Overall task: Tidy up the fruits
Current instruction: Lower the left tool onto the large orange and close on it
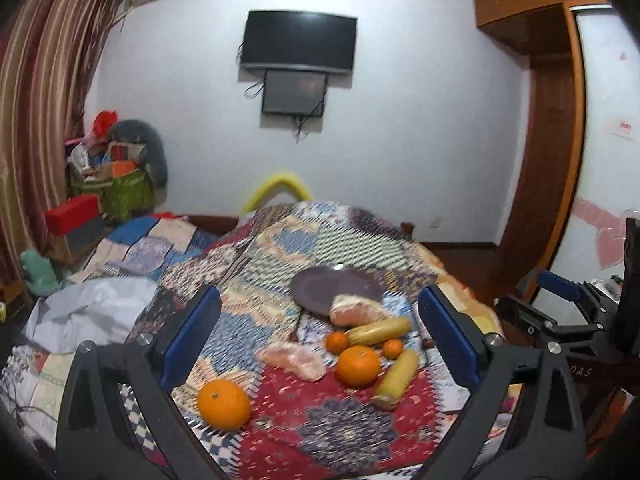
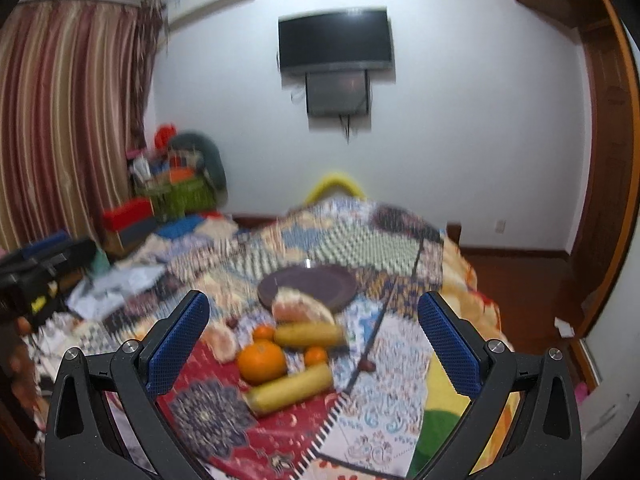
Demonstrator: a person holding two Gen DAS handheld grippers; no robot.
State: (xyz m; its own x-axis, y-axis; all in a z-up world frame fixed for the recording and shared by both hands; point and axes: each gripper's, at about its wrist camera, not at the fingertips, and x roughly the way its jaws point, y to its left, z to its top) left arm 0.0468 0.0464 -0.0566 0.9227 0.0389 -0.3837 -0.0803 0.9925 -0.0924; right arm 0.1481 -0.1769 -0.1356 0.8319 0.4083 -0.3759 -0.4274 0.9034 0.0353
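The fruits lie scattered on the patterned cloth [image 1: 280, 248] ahead of and below both tools, just in front of the dark plate [image 1: 320, 284]: a large orange [image 1: 357, 366] in the cluster, two small ones beside it, two yellow elongated pieces – their long axes running roughly left to right, tilted – and a lone orange [image 1: 224, 404] apart to the left. We judge the left gripper [image 1: 320, 344] nearer that lone orange; the right gripper [image 2: 314, 344] faces the cluster. Both sets of jaws stand wide apart, holding and touching nothing – we read the sorting as not yet started
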